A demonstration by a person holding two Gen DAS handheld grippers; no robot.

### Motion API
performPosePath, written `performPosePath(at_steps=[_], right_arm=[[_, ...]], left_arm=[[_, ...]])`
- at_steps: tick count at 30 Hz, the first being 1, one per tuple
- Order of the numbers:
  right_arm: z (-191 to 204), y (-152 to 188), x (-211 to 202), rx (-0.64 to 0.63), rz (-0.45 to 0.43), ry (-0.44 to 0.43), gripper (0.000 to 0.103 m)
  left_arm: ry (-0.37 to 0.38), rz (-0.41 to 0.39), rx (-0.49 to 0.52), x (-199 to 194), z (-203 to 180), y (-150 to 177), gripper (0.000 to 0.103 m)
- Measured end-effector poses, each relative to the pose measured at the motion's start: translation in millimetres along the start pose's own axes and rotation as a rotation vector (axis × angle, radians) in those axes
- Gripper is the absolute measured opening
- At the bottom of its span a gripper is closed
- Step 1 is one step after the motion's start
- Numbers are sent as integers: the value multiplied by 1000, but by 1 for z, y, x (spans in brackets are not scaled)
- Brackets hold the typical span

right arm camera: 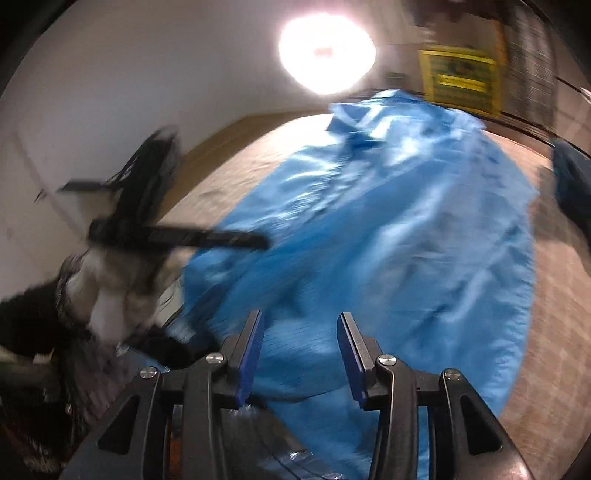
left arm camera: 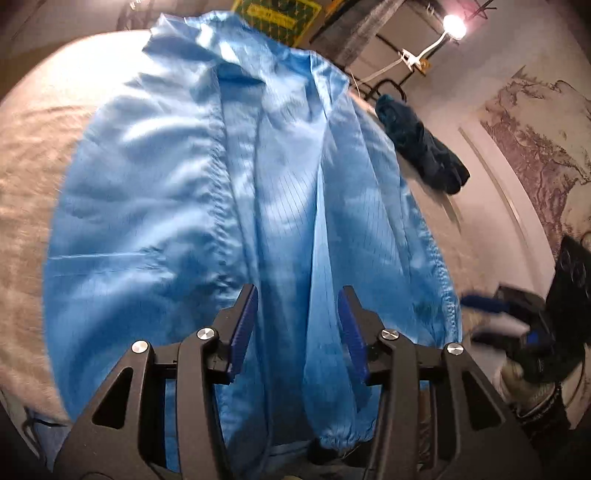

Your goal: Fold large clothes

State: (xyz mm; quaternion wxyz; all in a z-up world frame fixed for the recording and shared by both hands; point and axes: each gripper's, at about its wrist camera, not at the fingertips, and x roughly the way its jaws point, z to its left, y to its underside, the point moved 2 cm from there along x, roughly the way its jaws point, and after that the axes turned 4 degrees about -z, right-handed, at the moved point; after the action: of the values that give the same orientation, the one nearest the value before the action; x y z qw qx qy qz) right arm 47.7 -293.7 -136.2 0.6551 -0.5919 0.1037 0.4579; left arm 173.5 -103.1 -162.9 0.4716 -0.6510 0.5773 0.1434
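Left wrist view shows a light blue coat (left arm camera: 207, 177) spread flat on a beige bench (left arm camera: 26, 155), collar at the far end, sleeves laid lengthwise down its middle, the shiny cloth wrinkled with stitched seams. Its elastic cuff (left arm camera: 343, 439) lies nearest. The left tool (left arm camera: 297, 321) hangs above the sleeves, jaws spread and empty. The right tool (right arm camera: 299, 349) is likewise spread above the blurred hem, gripping nothing.

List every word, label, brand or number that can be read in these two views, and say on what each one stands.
No text can be read.
Yellow and green sign on the far wall: it bears print, too blurred and small to read in either view.
Blue garment: no label or print visible.
Wall picture: a drawing, no words visible.
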Motion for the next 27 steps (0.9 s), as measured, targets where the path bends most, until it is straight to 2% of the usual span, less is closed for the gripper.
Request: performPosePath(at_steps=[2,4,5,6,7,9,11,13,16,18,21,27], right_arm=[[-23,-4,2,62,-6,59,43],[-56,-8,10,187,6,92,42],[-69,-9,14,236,15,106,42],[-83,-9,19,284,29,130,42],[-96,-9,25,316,43,157,42],[-110,-10,32,329,64,192,40],[-118,-14,39,322,81,219,39],[-122,-18,44,328,85,204,39],[-129,-26,48,339,77,173,39],[-136,-30,51,356,76,162,39],[-154,-39,56,421,60,142,39],[-189,-55,62,544,25,137,39]], left_arm=[[15,21,-6,9,-1,1,46],[27,23,6,15,-5,0,45],[32,18,14,16,-8,-1,38],[41,11,29,18,-11,-2,24],[31,13,57,21,-16,-3,0],[14,-6,67,19,-17,-4,0],[36,-34,13,3,-9,-1,0],[42,-75,-62,-19,3,15,0],[29,-62,-116,-28,16,42,0],[27,-43,-125,-24,18,48,0],[23,-62,-143,-23,19,45,0],[22,-45,-91,-12,2,42,0]])
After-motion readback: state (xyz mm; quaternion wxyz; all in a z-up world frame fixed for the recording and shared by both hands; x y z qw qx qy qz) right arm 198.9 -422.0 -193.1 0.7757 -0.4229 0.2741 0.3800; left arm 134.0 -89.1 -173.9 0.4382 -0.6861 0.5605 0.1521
